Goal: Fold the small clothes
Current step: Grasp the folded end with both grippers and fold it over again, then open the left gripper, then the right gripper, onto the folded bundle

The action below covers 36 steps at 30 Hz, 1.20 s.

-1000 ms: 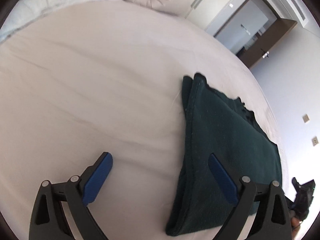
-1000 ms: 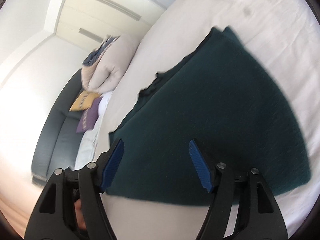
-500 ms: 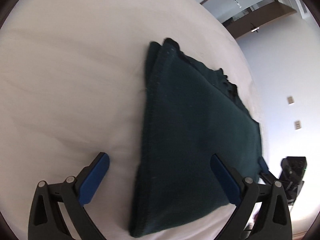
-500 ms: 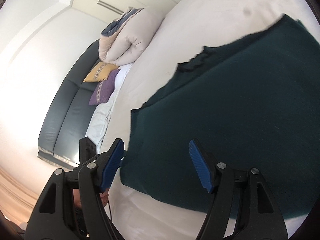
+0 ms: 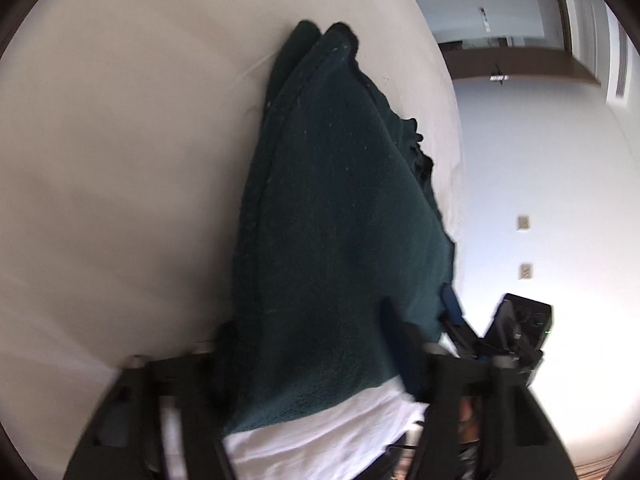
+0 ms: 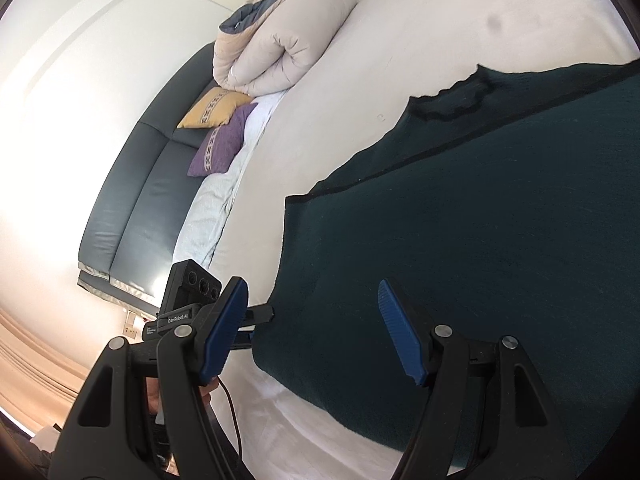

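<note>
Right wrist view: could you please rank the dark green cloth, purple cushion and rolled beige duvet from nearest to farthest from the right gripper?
1. Dark green cloth, under the right gripper.
2. Purple cushion, upper left.
3. Rolled beige duvet, top, beyond the cushion.

We count one dark green garment [image 6: 480, 208] on one bed [image 6: 400, 60]. We see one rolled duvet [image 6: 276, 44], two cushions, one yellow [image 6: 214, 107] and one purple [image 6: 222, 142], one dark sofa [image 6: 132, 184], and two wall sockets [image 5: 523, 223].
</note>
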{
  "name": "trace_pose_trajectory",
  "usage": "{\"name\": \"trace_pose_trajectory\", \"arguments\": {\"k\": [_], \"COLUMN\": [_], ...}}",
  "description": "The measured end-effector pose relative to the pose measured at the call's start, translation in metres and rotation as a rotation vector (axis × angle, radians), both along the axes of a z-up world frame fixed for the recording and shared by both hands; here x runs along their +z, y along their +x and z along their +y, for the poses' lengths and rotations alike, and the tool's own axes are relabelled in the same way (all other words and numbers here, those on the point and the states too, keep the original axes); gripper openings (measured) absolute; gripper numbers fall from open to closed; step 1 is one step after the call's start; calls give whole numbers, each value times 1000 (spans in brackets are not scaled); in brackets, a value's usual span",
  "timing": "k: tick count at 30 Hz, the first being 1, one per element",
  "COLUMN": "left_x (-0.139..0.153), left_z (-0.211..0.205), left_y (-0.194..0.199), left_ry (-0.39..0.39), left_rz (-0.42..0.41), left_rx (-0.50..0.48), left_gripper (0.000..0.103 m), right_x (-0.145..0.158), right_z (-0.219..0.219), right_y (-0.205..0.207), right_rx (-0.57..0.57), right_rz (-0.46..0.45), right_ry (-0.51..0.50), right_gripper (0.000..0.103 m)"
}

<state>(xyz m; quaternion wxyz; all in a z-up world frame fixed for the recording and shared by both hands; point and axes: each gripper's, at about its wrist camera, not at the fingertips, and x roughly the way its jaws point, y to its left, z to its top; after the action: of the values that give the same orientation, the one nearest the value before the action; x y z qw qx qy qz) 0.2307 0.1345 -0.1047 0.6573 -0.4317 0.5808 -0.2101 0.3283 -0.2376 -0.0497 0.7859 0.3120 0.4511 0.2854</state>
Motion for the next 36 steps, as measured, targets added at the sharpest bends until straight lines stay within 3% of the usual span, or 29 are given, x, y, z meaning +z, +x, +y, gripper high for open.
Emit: {"name": "trace_pose_trajectory", "arguments": {"k": [2, 3, 8, 14, 20, 26, 30, 33, 36], "left_x": [0, 0, 21, 71, 113, 102, 82, 68, 64], "left_z": [1, 1, -7, -50, -138, -244, -307, -345, -353], "left_y": [-3, -3, -1, 11, 30, 45, 43, 35, 31], "left_ry": [8, 15, 32, 123, 222, 279, 312, 399, 389], "left_rz": [-9, -14, -90, -205, -323, -341, -342, -365, -391], "left_rx": [17, 29, 61, 7, -133, -300, -395, -452, -447], "left_gripper": [13, 9, 10, 9, 9, 9, 9, 12, 35], "right_x": [-7, -12, -46, -55, -51, -34, -36, -42, -43], "right_z": [4, 5, 2, -16, -64, -134, -165, -179, -181], "right_y": [9, 15, 35, 42, 42, 43, 52, 58, 62], "right_rx": [-1, -6, -32, -33, -52, -99, -121, -138, -122], "right_rz": [24, 38, 141, 155, 171, 99, 111, 136, 133], "right_ry": [-9, -15, -38, 85, 278, 493, 436, 363, 295], "right_gripper": [67, 67, 67, 67, 70, 90, 91, 93, 87]}}
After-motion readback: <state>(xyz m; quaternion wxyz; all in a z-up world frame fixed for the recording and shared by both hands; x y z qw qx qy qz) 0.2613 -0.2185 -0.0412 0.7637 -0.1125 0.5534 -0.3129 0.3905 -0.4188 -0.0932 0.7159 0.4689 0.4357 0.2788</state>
